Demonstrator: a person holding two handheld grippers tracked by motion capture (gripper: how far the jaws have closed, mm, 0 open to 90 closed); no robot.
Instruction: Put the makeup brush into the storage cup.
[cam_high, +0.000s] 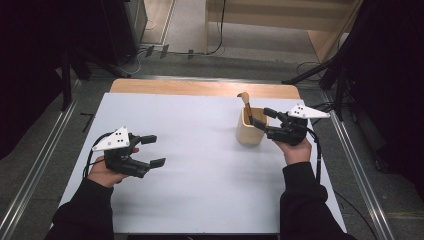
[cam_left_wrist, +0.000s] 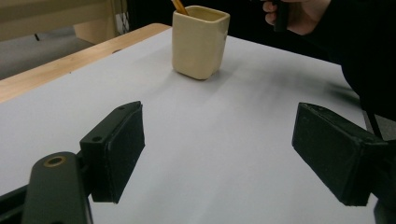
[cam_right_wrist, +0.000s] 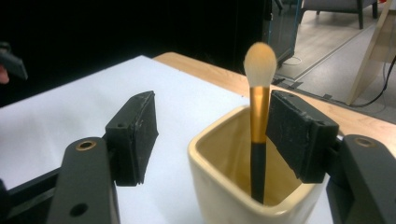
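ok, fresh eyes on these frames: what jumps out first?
A cream square ceramic cup on the white table, right of centre, with a makeup brush with gold ferrule and pale bristles standing upright inside it. The right gripper sits at the cup's rim, jaws open either side of the brush, one pad close beside the ferrule. The left gripper hovers open over bare table at the left.
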